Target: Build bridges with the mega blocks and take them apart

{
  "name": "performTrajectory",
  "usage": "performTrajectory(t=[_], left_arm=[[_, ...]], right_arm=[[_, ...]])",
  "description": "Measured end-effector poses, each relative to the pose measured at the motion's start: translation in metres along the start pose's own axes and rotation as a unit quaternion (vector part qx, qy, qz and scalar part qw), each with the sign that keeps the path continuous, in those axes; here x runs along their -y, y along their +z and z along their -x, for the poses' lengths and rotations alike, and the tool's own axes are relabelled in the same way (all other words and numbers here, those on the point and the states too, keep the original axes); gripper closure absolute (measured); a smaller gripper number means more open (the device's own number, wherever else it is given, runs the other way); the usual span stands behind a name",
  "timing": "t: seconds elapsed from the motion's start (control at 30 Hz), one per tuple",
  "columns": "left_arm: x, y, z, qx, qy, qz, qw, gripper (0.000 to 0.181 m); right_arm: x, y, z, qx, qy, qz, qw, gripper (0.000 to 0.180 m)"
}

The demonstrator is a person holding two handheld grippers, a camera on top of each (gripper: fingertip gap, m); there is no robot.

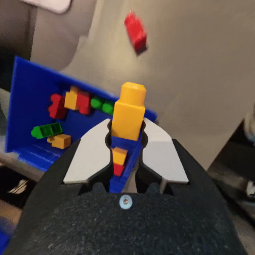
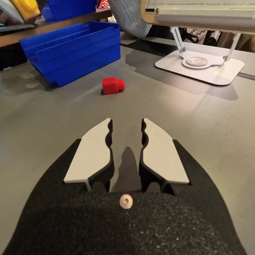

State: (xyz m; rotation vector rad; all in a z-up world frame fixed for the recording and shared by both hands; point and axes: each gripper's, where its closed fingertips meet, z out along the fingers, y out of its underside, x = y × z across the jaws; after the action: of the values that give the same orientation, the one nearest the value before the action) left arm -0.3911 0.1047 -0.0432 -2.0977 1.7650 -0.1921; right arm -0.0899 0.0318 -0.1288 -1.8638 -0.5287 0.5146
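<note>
Left wrist view: the left gripper [image 1: 127, 128] is clamped on a yellow block [image 1: 127, 120], stud pointing away, above a blue bin [image 1: 31, 96] of red, yellow and green blocks; a red block [image 1: 135, 33] lies beyond on the grey table [image 1: 193, 69]. Right wrist view: the right gripper [image 2: 127, 124], fingers apart and empty, hovers low over the table [image 2: 55, 117], facing the red block [image 2: 112, 86] lying on its side near the bin [image 2: 71, 55].

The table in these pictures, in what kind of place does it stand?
Probably an indoor work or data-recording station, not a home playroom. A plain grey table carries a blue storage bin and a white adjustable stand; another blue bin sits on a shelf behind.
</note>
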Motion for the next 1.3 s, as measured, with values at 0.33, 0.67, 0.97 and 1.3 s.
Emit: performTrajectory(t=[0.33, 0.67, 0.97, 1.3], left_arm=[[0.105, 0.125, -0.088, 0.030, -0.174, 0.056, 0.983, 0.142], [0.111, 0.189, -0.069, 0.128, -0.231, 0.093, 0.960, 0.142], [0.102, 0.193, -0.063, 0.177, -0.226, 0.108, 0.952, 0.142], [0.104, 0.187, -0.049, 0.242, -0.193, 0.087, 0.947, 0.128]], right_arm=[[0.007, -0.004, 0.012, -0.002, -0.039, -0.014, 0.999, 0.142], [0.010, -0.008, 0.016, 0.015, -0.025, -0.022, 0.999, 0.142], [0.010, -0.007, 0.019, 0.024, -0.022, -0.019, 0.999, 0.142], [0.011, -0.007, 0.020, 0.032, -0.017, -0.019, 0.999, 0.142]])
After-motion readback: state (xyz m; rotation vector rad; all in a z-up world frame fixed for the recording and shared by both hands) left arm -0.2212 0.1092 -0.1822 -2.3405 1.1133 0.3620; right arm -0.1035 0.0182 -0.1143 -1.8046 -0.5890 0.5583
